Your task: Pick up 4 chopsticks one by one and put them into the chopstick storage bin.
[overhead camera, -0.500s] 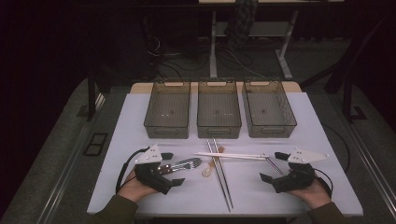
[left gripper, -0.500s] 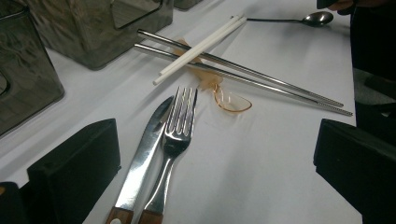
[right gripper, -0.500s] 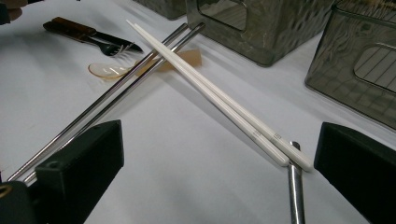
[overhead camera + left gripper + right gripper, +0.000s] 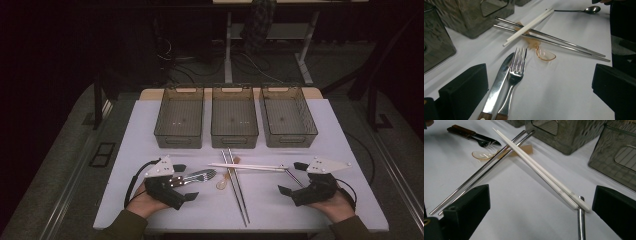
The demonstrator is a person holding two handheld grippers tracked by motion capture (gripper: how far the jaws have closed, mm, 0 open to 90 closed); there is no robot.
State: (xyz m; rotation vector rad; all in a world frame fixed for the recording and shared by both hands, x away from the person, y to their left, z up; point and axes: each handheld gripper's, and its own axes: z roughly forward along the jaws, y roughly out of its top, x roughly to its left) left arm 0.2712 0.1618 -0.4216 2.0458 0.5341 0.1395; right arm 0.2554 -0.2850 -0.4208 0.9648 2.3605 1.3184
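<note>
My left gripper (image 4: 184,182) rests open at the table's front left. A fork (image 4: 516,67) and a wooden-handled knife (image 4: 499,82) lie side by side between its jaws. My right gripper (image 4: 292,178) is open at the front right, over the handle of a metal spoon (image 4: 581,220) and the near ends of two white chopsticks (image 4: 536,168). The white pair lies across two metal chopsticks (image 4: 236,186) and a clear amber plastic spoon (image 4: 545,53) in the middle of the table.
Three grey see-through bins (image 4: 234,117) stand in a row along the back of the white table (image 4: 345,150). A dark floor with cables and desk legs lies beyond the table.
</note>
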